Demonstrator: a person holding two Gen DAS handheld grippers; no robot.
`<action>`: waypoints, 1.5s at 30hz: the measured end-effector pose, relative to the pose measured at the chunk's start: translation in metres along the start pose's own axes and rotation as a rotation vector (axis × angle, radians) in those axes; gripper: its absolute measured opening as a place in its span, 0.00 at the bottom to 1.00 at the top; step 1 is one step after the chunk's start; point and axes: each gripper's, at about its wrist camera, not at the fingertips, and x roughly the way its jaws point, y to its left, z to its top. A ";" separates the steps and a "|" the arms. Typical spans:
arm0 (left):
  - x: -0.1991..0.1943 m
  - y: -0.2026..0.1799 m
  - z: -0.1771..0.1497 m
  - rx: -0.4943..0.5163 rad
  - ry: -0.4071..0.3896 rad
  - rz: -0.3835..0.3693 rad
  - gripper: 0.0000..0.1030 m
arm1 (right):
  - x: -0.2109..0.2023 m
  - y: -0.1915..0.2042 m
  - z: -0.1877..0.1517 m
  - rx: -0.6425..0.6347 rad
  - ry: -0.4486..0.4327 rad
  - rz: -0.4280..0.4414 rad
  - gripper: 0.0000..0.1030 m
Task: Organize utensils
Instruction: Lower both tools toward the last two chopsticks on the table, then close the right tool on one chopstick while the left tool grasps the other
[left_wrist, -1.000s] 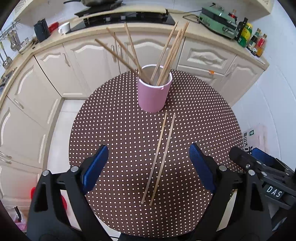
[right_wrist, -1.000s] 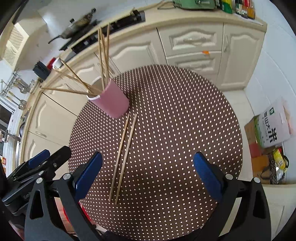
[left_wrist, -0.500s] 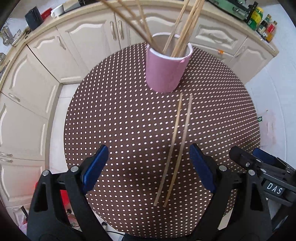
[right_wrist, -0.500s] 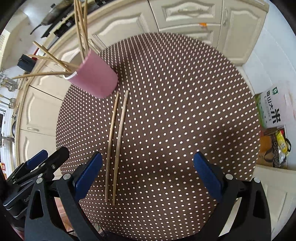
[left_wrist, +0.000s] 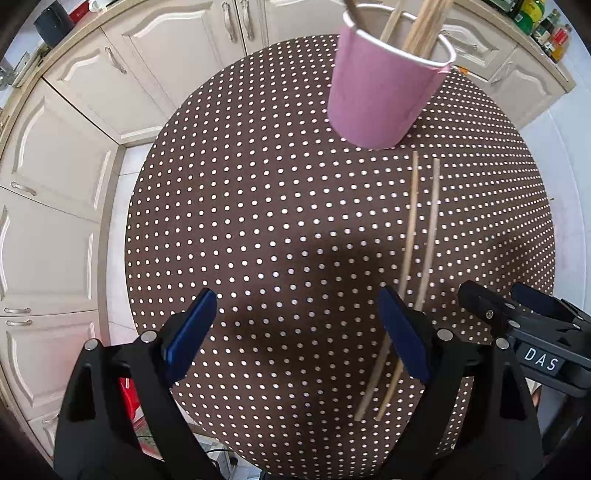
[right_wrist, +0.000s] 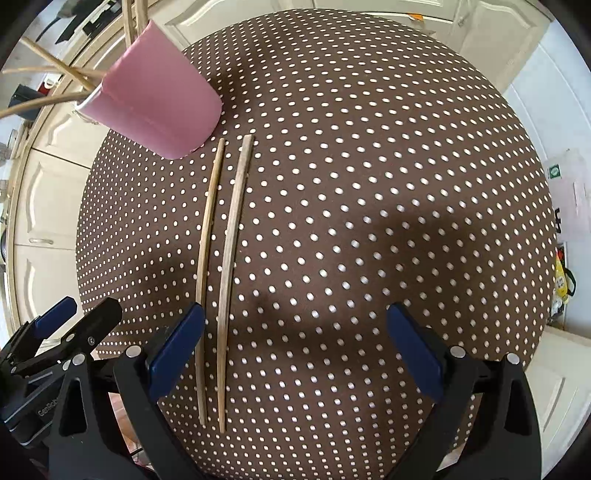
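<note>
On a round table (right_wrist: 369, 110) covered in dark brown cloth with small white dots, two loose chopsticks (right_wrist: 225, 266) lie side by side, close but apart, running from just beside the base of a pink cup (right_wrist: 159, 107) toward us. Our left gripper (left_wrist: 295, 332) hangs above the cloth with its blue-padded fingers spread wide and holding nothing; in its view the chopsticks (left_wrist: 417, 236) pass under the right-hand finger. Our right gripper (right_wrist: 295, 339) is equally wide and empty, with the sticks just inside its left-hand finger.

We judge the step in hand to be picking up these last sticks for the cup. To do it well, we should centre one gripper over the pair, come down near the middle of their length so they balance, and close gently across both so neither rolls away.

The chopsticks are thin, pale bamboo or wood, smooth and slightly tapered; their bend is likely the lens. The pink cup (left_wrist: 384, 92) is a plain matte cylinder with a pale rim, upright, holding several more sticks that fan outward. Cream panelled cabinets (left_wrist: 74, 147) surround the table.
</note>
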 end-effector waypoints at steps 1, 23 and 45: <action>0.004 0.003 0.001 -0.001 0.012 -0.002 0.85 | 0.002 0.004 0.001 -0.004 0.000 -0.005 0.92; 0.043 0.026 0.011 -0.034 0.091 -0.047 0.85 | 0.036 0.064 -0.012 -0.075 -0.077 -0.191 0.75; 0.071 -0.057 0.016 0.060 0.050 -0.175 0.56 | 0.006 -0.047 0.008 0.077 -0.127 0.052 0.05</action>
